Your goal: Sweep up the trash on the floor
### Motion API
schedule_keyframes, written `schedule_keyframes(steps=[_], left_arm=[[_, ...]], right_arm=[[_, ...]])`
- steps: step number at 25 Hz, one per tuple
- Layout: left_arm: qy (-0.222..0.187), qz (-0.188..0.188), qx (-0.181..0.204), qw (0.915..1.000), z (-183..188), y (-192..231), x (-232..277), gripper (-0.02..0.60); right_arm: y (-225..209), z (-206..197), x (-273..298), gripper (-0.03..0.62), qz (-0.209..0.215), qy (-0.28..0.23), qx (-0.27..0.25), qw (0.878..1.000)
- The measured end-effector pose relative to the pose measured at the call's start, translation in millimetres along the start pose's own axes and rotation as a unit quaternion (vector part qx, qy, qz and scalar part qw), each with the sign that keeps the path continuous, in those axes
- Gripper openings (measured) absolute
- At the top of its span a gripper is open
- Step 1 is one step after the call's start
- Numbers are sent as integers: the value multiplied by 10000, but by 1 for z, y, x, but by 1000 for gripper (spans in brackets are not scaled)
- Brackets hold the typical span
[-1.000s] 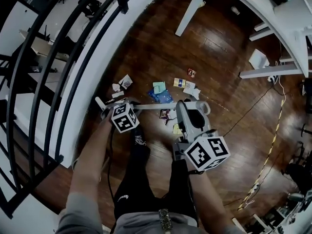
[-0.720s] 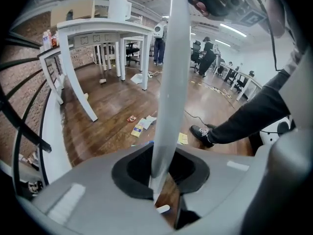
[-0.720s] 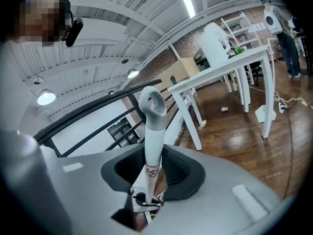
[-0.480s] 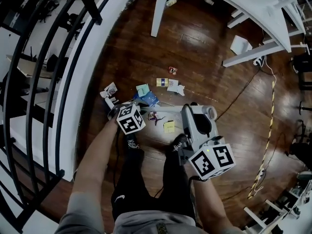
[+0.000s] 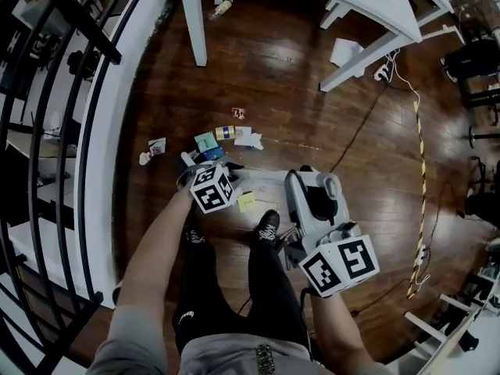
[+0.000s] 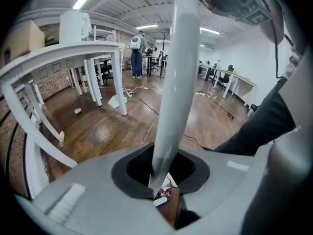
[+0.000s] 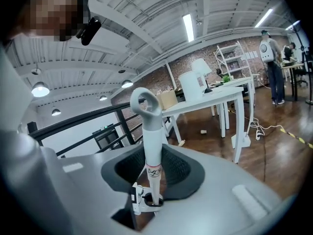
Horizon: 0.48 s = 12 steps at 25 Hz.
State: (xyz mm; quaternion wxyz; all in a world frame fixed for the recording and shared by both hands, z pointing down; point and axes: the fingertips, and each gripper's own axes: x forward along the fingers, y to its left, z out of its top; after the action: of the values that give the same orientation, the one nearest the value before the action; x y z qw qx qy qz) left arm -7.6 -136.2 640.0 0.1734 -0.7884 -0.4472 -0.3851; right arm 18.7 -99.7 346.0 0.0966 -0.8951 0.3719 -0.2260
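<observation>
A long white handle (image 5: pixel 266 180) lies across the head view between my two grippers, its looped end (image 5: pixel 331 186) to the right. My left gripper (image 5: pixel 205 176) is shut on its lower stretch; in the left gripper view the pole (image 6: pixel 173 97) rises through the jaws (image 6: pixel 164 180). My right gripper (image 5: pixel 301 180) is shut near the top; the right gripper view shows the loop (image 7: pixel 145 104) past the jaws (image 7: pixel 154 190). Several scraps of trash (image 5: pixel 209 141) lie on the dark wood floor beyond the left gripper. A yellow note (image 5: pixel 247 201) lies by my shoe.
A black railing (image 5: pixel 47 131) and a white ledge (image 5: pixel 109 131) run along the left. White table legs (image 5: pixel 191 22) stand at the top, with a bottle (image 5: pixel 223 8) and a white sheet (image 5: pixel 346 51) nearby. A striped cable (image 5: pixel 422 170) trails at right. My shoes (image 5: pixel 268 226) are below the handle.
Both grippers have carried the handle away from the railing and a little upward. The trash pile now sits farther up and left in the head view. The grips look unchanged.
</observation>
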Motion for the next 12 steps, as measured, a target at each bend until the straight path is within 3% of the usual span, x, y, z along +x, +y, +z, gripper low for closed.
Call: schedule_keyframes(steps=[5, 12], left_arm=[[134, -52, 156, 9998, 30, -9, 22, 61], [316, 271, 55, 9991, 48, 0, 6, 60]], right_arm=[[-45, 7, -24, 98, -31, -77, 239, 9997], [-91, 30, -25, 100, 389, -327, 895, 9947]])
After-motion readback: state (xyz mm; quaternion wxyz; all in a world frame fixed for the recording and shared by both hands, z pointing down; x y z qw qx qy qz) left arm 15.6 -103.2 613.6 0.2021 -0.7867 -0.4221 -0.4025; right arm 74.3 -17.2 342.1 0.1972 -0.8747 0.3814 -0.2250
